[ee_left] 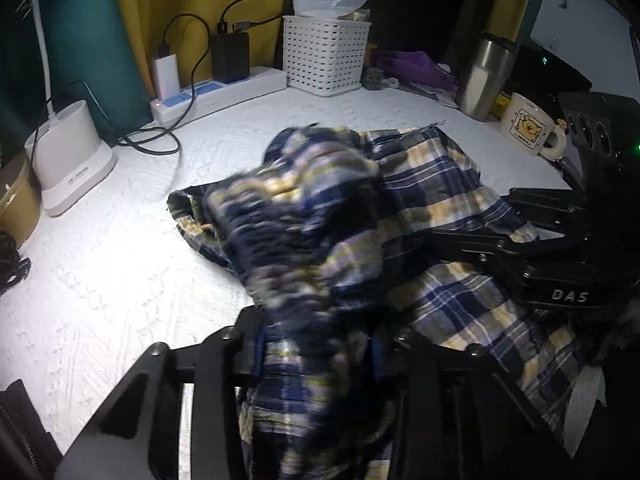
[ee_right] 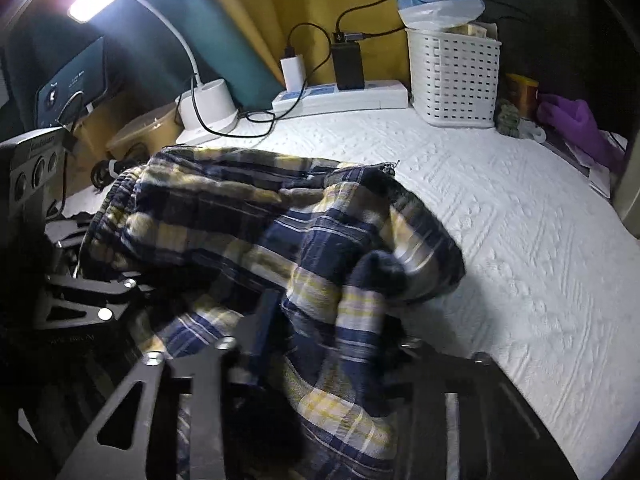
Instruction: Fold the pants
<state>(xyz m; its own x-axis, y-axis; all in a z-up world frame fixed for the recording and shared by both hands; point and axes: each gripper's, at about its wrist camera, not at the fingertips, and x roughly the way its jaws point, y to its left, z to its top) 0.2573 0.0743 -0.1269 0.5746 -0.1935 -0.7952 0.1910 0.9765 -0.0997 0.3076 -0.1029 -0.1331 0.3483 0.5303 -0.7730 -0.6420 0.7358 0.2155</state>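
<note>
The plaid pants (ee_left: 420, 184), navy, yellow and white, lie bunched on a white textured bedspread (ee_left: 100, 280). My left gripper (ee_left: 316, 344) is shut on a fold of the pants and lifts it, the cloth draped over the fingers and blurred. My right gripper (ee_right: 324, 344) is shut on another part of the pants (ee_right: 240, 220), cloth hanging between its jaws. The right gripper's body shows in the left wrist view (ee_left: 560, 264) at the right, over the fabric. The left gripper's body shows at the left edge of the right wrist view (ee_right: 60, 280).
Along the back stand a white lamp base (ee_left: 68, 156), a power strip with chargers (ee_left: 224, 88), a white basket (ee_left: 326, 56), a steel tumbler (ee_left: 484, 76), a cartoon mug (ee_left: 528, 128) and purple cloth (ee_left: 412, 64). A brown tub (ee_right: 144, 132) sits left.
</note>
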